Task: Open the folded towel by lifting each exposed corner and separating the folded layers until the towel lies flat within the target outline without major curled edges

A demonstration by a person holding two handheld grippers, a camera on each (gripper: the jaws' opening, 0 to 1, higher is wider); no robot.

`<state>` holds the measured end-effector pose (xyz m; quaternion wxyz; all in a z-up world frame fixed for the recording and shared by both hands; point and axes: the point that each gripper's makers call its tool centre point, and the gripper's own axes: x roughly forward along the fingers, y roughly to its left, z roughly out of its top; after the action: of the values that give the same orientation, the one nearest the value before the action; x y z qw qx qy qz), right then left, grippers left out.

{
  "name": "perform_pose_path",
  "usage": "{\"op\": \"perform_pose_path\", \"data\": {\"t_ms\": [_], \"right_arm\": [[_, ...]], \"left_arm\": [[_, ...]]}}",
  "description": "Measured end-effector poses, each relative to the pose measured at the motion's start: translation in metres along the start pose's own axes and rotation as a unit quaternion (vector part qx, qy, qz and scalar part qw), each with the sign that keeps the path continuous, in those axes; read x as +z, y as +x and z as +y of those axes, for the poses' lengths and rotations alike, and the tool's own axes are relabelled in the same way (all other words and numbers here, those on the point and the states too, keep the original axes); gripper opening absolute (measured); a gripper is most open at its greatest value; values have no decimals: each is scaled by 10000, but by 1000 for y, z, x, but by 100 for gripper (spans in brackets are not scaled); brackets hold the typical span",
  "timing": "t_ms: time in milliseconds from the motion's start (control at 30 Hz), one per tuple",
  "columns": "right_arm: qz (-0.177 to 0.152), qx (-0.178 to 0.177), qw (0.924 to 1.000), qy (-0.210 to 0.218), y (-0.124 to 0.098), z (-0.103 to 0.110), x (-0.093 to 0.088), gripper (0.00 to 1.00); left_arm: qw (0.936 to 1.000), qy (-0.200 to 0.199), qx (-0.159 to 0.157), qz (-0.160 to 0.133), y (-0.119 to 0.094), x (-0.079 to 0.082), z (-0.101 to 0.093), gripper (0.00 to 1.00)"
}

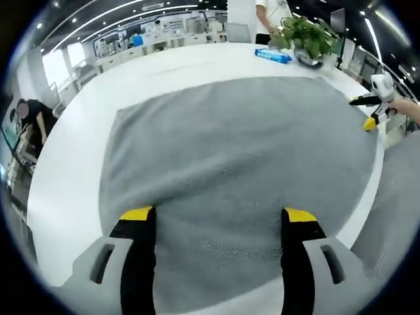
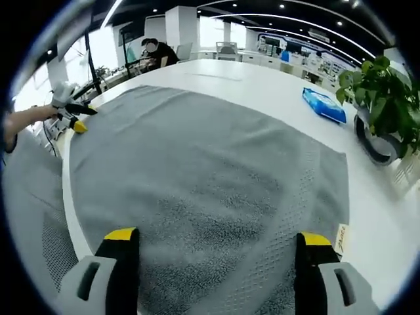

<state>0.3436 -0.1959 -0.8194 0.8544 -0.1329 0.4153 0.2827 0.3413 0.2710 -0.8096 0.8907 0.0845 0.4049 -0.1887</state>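
the grey towel is lying spread on the white worktop, seemingly flat already. both grippers, left and right, are hovering at its near edge, fingers released and grasping nothing. a small tag is sitting nearest the right fingers, its writing unreadable.

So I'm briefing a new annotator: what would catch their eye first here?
The big grey towel spread nearly flat across the white table, between the open yellow-tipped jaws of the left gripper. Next, the leafy potted plant and blue packet at the table's far side.
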Motion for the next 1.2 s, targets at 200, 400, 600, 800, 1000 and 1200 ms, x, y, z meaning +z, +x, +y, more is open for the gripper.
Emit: {"op": "perform_pose_path", "data": {"t_ms": [200,400,600,800,1000,1200], "right_arm": [[-24,-21,10000,21,6,-14,9,100],[-106,-63,9999,68,14,-27,19,100],[-225,-113,9996,118,22,-41,28,100],[-268,-116,9995,122,27,-50,36,100],[-282,-98,9995,102,29,-53,39,100],[-178,-263,9991,270,23,-54,37,100]], "left_arm": [[9999,95,-70,-38,13,16,3,79],[9998,147,-110,-37,26,31,7,79],[9997,179,-150,-119,39,47,12,79],[9996,195,-173,-114,45,55,12,79],[9996,183,-173,-151,45,57,11,79],[9984,-345,25,-457,41,61,11,77]]}}
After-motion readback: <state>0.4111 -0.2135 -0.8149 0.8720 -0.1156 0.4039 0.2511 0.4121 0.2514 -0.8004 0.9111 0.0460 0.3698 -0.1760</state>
